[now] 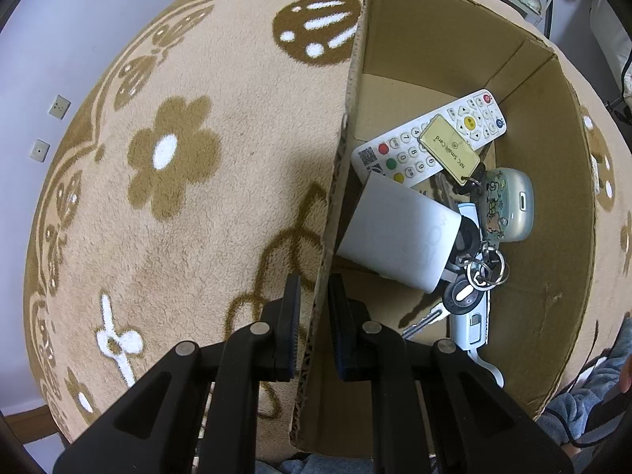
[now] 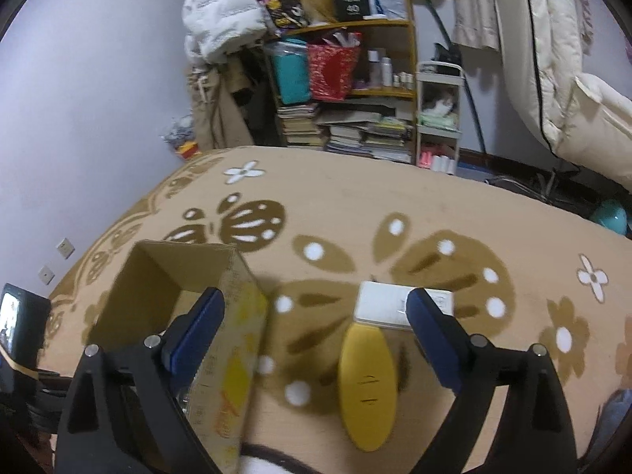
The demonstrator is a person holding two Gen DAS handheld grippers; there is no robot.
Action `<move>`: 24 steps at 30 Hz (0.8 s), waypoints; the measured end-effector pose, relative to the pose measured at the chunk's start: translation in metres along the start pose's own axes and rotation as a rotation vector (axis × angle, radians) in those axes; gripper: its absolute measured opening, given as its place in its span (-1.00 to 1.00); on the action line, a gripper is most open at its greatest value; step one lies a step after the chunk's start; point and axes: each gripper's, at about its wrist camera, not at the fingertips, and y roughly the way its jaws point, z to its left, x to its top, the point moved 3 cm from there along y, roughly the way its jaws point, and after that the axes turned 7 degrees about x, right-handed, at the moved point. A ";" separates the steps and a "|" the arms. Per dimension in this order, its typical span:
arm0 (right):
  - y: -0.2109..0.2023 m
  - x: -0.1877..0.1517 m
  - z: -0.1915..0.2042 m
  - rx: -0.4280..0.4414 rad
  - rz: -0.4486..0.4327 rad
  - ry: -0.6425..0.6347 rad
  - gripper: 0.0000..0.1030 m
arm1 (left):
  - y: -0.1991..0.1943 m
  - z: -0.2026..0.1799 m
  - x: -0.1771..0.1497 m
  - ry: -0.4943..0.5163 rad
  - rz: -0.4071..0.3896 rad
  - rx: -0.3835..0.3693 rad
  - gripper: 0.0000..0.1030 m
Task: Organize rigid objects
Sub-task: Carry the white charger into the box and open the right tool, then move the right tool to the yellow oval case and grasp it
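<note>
My left gripper is shut on the left wall of a cardboard box, one finger outside, one inside. Inside the box lie a white remote, a gold NFC card tag, a white rectangular device, keys on a ring, a pale green case with stickers and a white-blue item. My right gripper is open and empty above the carpet. Below it lie a yellow oval object and a white flat box. The cardboard box is at its left.
The beige carpet with brown flowers and butterflies covers the floor. Shelves with books and boxes, a small white cart and hanging clothes stand along the far wall. Wall sockets are at the left.
</note>
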 end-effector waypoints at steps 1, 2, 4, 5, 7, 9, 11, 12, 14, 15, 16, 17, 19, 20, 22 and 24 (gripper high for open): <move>0.001 -0.001 -0.004 -0.006 0.006 0.009 0.91 | 0.000 0.000 0.000 0.001 0.000 0.001 -0.72; 0.002 -0.002 -0.007 -0.010 0.009 0.015 0.91 | 0.000 0.000 0.000 0.001 0.000 0.001 -0.72; 0.006 -0.004 -0.015 -0.019 0.018 0.032 0.91 | 0.000 0.000 0.000 0.000 0.000 0.000 -0.72; 0.008 -0.006 -0.017 -0.021 0.022 0.036 0.91 | 0.000 0.000 0.000 0.000 0.000 0.000 -0.72; 0.014 -0.011 -0.023 -0.035 0.035 0.046 0.91 | 0.000 0.000 0.000 0.001 0.000 0.001 -0.72; 0.022 -0.016 -0.030 -0.048 0.060 0.057 0.91 | 0.000 0.000 0.000 0.001 0.000 0.001 -0.72; 0.028 -0.020 -0.035 -0.041 0.079 0.078 0.90 | 0.000 0.001 0.000 0.000 0.000 0.001 -0.72; 0.032 -0.022 -0.038 -0.037 0.088 0.092 0.90 | 0.000 0.000 0.000 0.000 0.000 0.001 -0.72; 0.039 -0.027 -0.043 -0.038 0.110 0.114 0.90 | 0.000 0.000 0.000 0.001 0.000 0.001 -0.72; 0.042 -0.029 -0.044 -0.041 0.119 0.120 0.90 | 0.000 0.000 0.000 0.000 0.000 0.000 -0.72; 0.044 -0.032 -0.047 -0.048 0.134 0.130 0.90 | 0.000 0.000 0.000 0.000 0.000 0.001 -0.72; 0.046 -0.034 -0.048 -0.055 0.144 0.140 0.90 | 0.000 0.000 0.000 0.001 0.000 0.001 -0.72; 0.048 -0.037 -0.051 -0.053 0.152 0.159 0.90 | 0.000 0.000 0.000 0.001 0.000 0.001 -0.72; 0.049 -0.038 -0.052 -0.054 0.157 0.161 0.90 | 0.000 0.000 0.000 0.000 0.000 0.001 -0.72; 0.053 -0.042 -0.055 -0.063 0.170 0.162 0.90 | 0.000 0.000 0.000 0.001 0.000 0.001 -0.72; 0.058 -0.049 -0.060 -0.071 0.190 0.176 0.90 | 0.000 0.000 0.000 0.000 0.000 0.001 -0.72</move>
